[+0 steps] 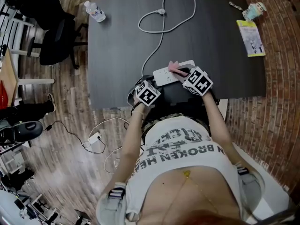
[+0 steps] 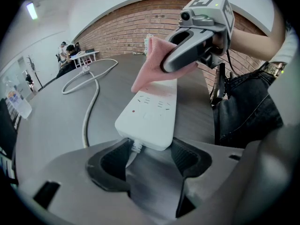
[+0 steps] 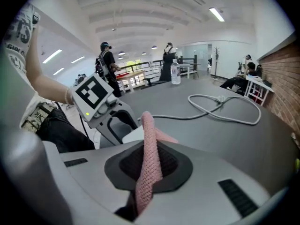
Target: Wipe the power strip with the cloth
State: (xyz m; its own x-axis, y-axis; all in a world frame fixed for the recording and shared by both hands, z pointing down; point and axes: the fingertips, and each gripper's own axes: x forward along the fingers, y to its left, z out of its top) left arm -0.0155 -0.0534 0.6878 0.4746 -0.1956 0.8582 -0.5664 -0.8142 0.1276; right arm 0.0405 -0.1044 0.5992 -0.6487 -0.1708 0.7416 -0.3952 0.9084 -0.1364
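A white power strip (image 1: 168, 74) lies near the front edge of the dark table (image 1: 215, 55); its cable (image 1: 161, 32) loops toward the far side. My left gripper (image 1: 150, 82) has its jaws against both sides of the strip's cable end (image 2: 150, 114), shut on it. My right gripper (image 1: 183, 72) is shut on a pink cloth (image 1: 175, 68), which hangs down onto the strip's far half (image 2: 149, 74). In the right gripper view the cloth (image 3: 150, 158) stands pinched between the pads, with the left gripper (image 3: 115, 125) just beyond it.
A water bottle (image 1: 95, 11) stands at the table's far left corner. A yellow booklet (image 1: 251, 38) and a small cup (image 1: 254, 11) sit at the far right. A black office chair (image 1: 54, 32) is left of the table. Cables and a white plug (image 1: 93, 138) lie on the floor.
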